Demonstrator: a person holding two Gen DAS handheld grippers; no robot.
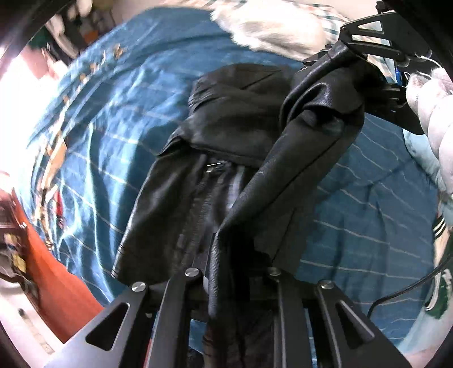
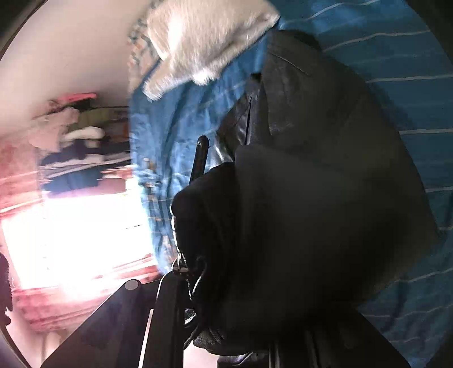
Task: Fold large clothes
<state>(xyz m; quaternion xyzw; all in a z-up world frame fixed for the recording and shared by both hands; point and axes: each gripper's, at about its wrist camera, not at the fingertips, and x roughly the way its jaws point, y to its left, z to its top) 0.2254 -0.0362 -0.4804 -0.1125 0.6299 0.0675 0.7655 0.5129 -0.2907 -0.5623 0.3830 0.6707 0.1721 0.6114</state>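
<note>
Black leather jacket (image 1: 226,136), pebbled grain with a soft sheen, lies partly on the bed (image 1: 113,119), which is covered by a blue sheet with thin pale stripes; the rest of the garment is lifted off it. Left gripper (image 1: 237,283) clenched on a fold of the leather: the material runs straight out from between its fingers, up and away to the right, as a taut, creased band. At the far end of that band the right gripper (image 1: 354,56), seen from the left wrist view ahead and to the upper right, grasps a bunched portion of the same jacket; a white-gloved hand (image 1: 433,113) holds that gripper's handle. Ahead of the left gripper and slightly to its left, the jacket body rests in rounded folds on the bed, open front showing a metal zip pull (image 1: 212,167) and striped grey lining. From the right wrist view the jacket (image 2: 311,198) fills nearly all the space directly in front of the right gripper (image 2: 226,334), dark and blurred, draped over its fingers. White fluffy textile (image 1: 271,25) lies on the bed beyond the jacket, far ahead of both grippers. No containers visible
</note>
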